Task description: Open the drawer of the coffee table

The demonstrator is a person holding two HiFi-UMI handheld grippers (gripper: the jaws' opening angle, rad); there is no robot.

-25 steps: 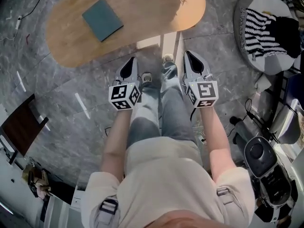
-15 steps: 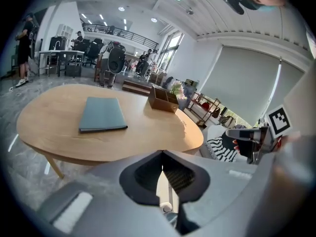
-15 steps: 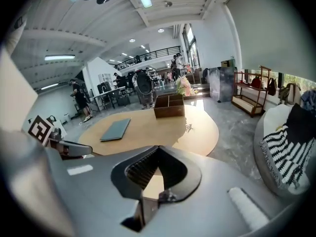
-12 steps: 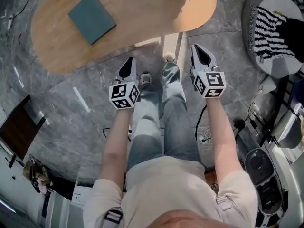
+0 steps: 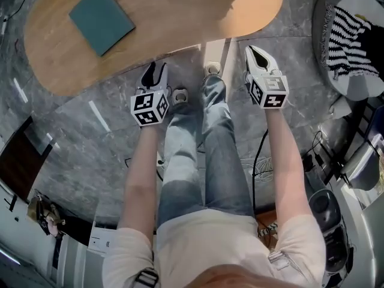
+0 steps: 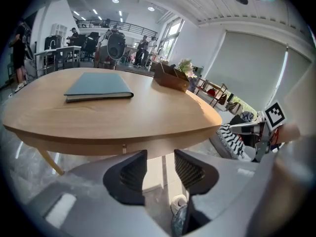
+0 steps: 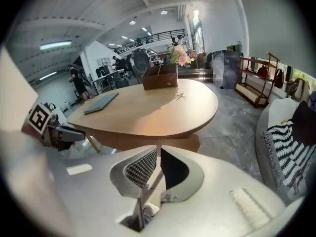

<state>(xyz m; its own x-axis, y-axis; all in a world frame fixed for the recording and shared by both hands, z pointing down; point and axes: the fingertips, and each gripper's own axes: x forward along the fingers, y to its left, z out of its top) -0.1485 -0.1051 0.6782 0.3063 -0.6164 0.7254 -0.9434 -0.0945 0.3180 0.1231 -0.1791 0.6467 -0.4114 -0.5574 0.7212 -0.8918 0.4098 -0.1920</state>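
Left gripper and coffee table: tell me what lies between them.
Nothing. The left gripper view shows bare air from the left gripper, whose empty jaws have just been opening, to the edge of the coffee table; below, only floor and a shoe.

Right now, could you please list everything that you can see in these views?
coffee table: one, light wood, ahead of both grippers
book: one, teal, flat on the table top
box with flowers: one, brown, far side of the table top
striped cloth: one, black and white, right of the table
cables: a few, black and white, on the floor by the right arm
legs: two, blue jeans, between the grippers
left gripper: one, grey, jaws have just been opening, nothing between them
right gripper: one, pale grey, jaws together, empty
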